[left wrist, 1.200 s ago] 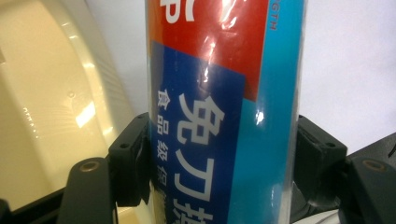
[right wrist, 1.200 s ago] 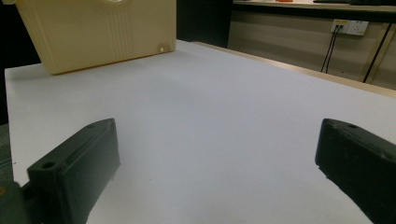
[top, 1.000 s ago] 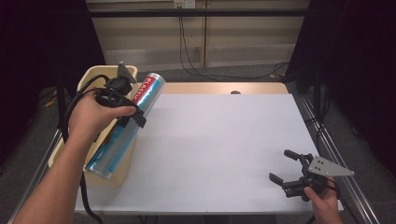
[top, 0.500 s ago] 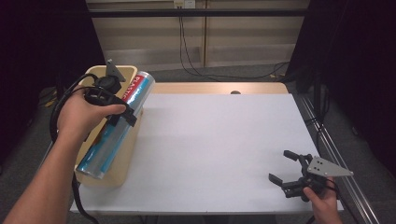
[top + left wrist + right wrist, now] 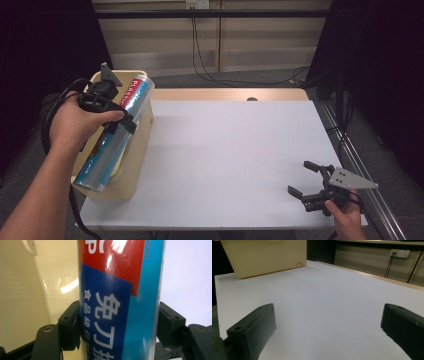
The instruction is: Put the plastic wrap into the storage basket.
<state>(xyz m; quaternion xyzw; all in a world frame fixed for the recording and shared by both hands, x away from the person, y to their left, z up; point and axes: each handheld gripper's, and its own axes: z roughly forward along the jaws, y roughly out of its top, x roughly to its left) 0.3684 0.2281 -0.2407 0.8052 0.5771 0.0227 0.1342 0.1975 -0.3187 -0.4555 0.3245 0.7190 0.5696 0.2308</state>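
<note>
High view: left gripper [image 5: 120, 119] is clamping the long blue-and-red roll [image 5: 116, 131] around mid-length, holding it over the cream bin [image 5: 131, 176] at the bench's [image 5: 235, 150] left edge. Roll's long axis is running diagonally, far end up and away, near end dipping toward the person and sitting low over the bin. Left hand [image 5: 75, 122] is wrapping the gripper from above, forearm coming in from bottom left. Right gripper [image 5: 306, 180] is idling at the bench's near right corner, jaws apart, well apart from the roll, so the left hand is doing the work.

Left gripper view: both jaws are pressing on opposite sides of the roll [image 5: 120, 300]; cream bin [image 5: 30, 290] wall is showing just behind it at left.

Right gripper view: right gripper [image 5: 327, 325] is gaping wide over bare bench, gripping nothing; bin [image 5: 264, 257] is sitting far across.
</note>
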